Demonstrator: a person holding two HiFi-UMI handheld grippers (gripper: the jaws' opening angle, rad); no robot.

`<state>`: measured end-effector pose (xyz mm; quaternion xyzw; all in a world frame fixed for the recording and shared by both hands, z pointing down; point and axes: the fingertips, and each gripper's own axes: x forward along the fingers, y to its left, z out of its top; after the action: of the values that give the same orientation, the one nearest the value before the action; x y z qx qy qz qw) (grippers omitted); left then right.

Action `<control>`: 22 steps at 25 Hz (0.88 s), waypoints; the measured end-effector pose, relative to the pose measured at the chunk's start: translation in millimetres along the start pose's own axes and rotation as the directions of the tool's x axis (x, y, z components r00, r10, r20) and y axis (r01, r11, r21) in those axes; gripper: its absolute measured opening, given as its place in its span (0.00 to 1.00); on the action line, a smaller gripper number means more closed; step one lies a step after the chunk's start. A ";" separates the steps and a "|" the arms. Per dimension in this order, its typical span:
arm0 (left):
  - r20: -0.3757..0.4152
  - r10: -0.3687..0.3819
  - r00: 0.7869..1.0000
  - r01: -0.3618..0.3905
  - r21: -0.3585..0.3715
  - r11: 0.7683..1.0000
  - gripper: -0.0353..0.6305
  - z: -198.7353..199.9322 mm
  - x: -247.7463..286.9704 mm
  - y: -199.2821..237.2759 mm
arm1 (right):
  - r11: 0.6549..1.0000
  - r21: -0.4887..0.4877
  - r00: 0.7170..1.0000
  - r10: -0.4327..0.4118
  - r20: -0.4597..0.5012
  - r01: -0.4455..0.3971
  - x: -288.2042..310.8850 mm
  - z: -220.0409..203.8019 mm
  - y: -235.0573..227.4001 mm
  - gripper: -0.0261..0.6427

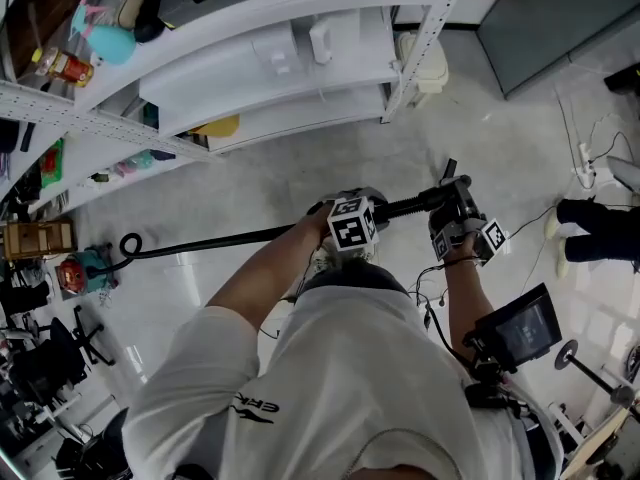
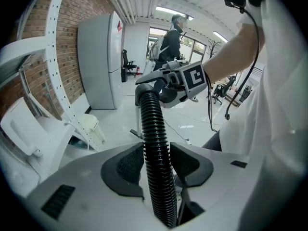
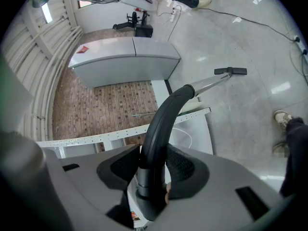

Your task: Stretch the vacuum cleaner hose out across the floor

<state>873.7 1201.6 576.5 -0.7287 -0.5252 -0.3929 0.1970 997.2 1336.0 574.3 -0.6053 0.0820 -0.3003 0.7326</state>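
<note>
Left gripper [image 2: 156,163]: my fingers [image 2: 126,166] clenched on black ribbed vacuum hose [image 2: 153,124]. Right gripper [image 3: 155,170]: fingers clenched on black curved handle pipe [image 3: 166,114]. Twin spaced grips likely hold hose straight above pale floor [image 1: 300,183]; remainder trails leftward.

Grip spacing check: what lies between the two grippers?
Only black ribbed vacuum hose, running from the left gripper up to the right gripper on its black curved handle; the left gripper view shows it.

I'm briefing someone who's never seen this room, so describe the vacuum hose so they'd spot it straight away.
Find the tall white shelving unit; across the pale floor before it runs a long black line up into the left gripper. That is the hose: thick and ribbed, unlike the thin loose cables nearby.
</note>
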 end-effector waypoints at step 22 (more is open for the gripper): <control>-0.108 -0.015 0.994 0.008 -0.061 0.998 0.31 11.3 80.2 -52.9 | 0.995 0.060 0.996 -0.077 -0.037 0.079 -50.5 60.3 -63.4 0.30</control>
<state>840.4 1278.0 625.5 -0.7089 -0.5059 -0.4485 0.2010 964.0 1408.2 636.6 -0.5801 0.0616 -0.3416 0.7369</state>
